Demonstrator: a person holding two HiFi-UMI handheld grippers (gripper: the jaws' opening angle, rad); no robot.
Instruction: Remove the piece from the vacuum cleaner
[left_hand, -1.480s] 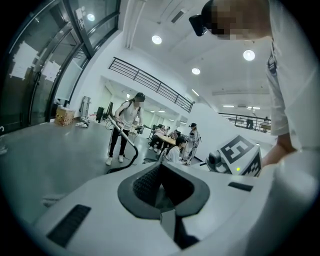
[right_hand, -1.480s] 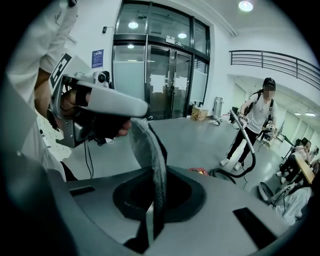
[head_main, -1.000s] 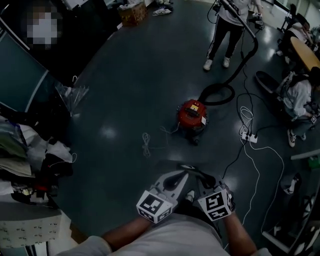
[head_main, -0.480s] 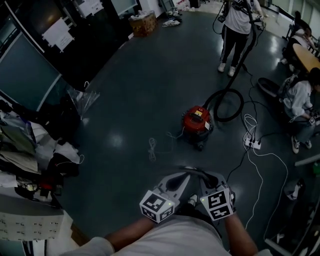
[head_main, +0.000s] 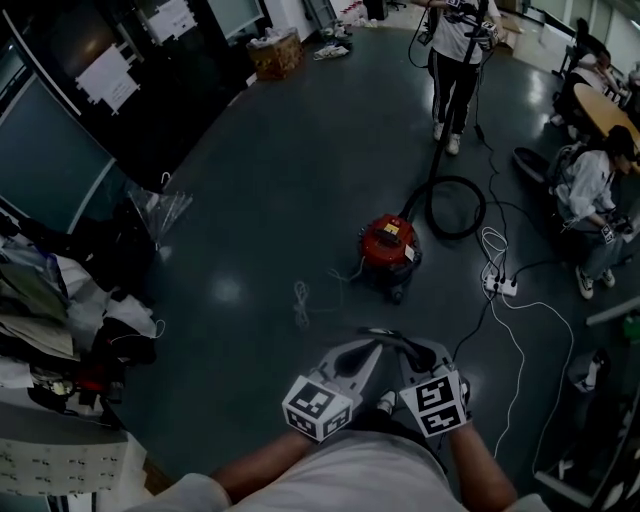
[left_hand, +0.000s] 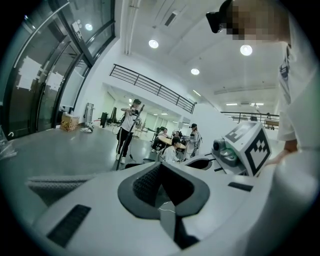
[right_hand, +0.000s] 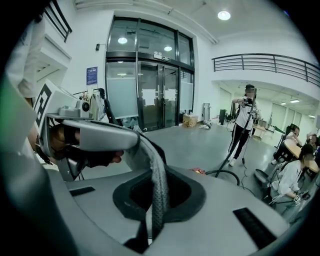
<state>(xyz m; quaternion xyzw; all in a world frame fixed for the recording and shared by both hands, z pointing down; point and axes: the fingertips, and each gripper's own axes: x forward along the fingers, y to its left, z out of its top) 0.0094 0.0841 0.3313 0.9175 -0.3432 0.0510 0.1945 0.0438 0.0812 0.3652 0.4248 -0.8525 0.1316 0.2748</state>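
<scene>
The red vacuum cleaner (head_main: 388, 245) stands on the dark floor, well ahead of me. Its black hose (head_main: 452, 205) loops to the right and runs up to a standing person (head_main: 455, 50) who holds the wand. Both grippers hang close to my body, far short of the vacuum. My left gripper (head_main: 362, 352) is shut with nothing in it, and so is my right gripper (head_main: 400, 347). Their tips cross: in the right gripper view the left gripper's finger (right_hand: 156, 185) lies in front of the right gripper (right_hand: 172, 175). A sliver of the vacuum (right_hand: 200, 171) shows behind. The left gripper (left_hand: 162, 172) points towards the people.
A white power strip (head_main: 497, 285) with trailing cables lies right of the vacuum. A thin white cord (head_main: 300, 300) lies to its left. A seated person (head_main: 590, 195) is at the right edge. A pile of clutter (head_main: 60, 320) fills the left; a cardboard box (head_main: 275, 55) sits far back.
The standing person with the wand has stepped further away, and the hose now runs straighter up from its loop. Both grippers stay shut, crossed at the tips and close to my body.
</scene>
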